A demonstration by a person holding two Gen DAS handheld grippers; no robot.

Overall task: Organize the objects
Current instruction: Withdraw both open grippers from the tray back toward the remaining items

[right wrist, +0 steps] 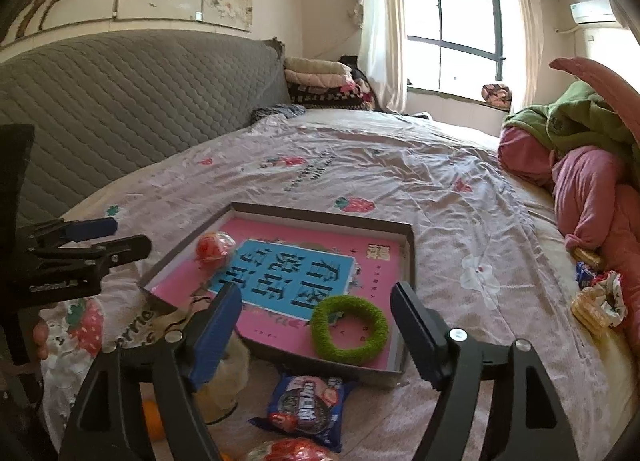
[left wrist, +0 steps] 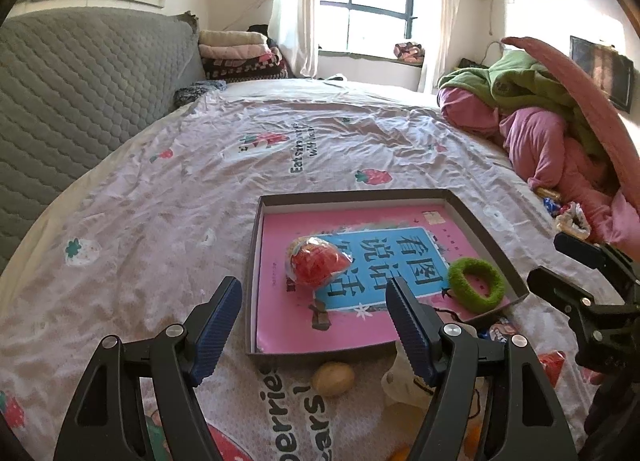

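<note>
A shallow grey box (left wrist: 256,245) (right wrist: 408,257) lies on the bed with a pink and blue book (left wrist: 360,321) (right wrist: 280,281) inside. On the book sit a red bagged snack (left wrist: 316,265) (right wrist: 212,247) and a green fuzzy ring (left wrist: 476,281) (right wrist: 348,331). My left gripper (left wrist: 314,321) is open and empty, just in front of the box. My right gripper (right wrist: 316,325) is open and empty, its fingers either side of the green ring's near edge. A potato-like object (left wrist: 334,378) and a blue cookie packet (right wrist: 308,413) lie on the sheet before the box.
The strawberry-print sheet (left wrist: 160,221) covers the bed. A grey quilted headboard (left wrist: 60,101) stands at left. Pink and green bedding (left wrist: 540,121) is piled at right, with snack wrappers (right wrist: 596,297) beside it. A pale bag (right wrist: 224,381) and an orange item (right wrist: 154,421) lie near.
</note>
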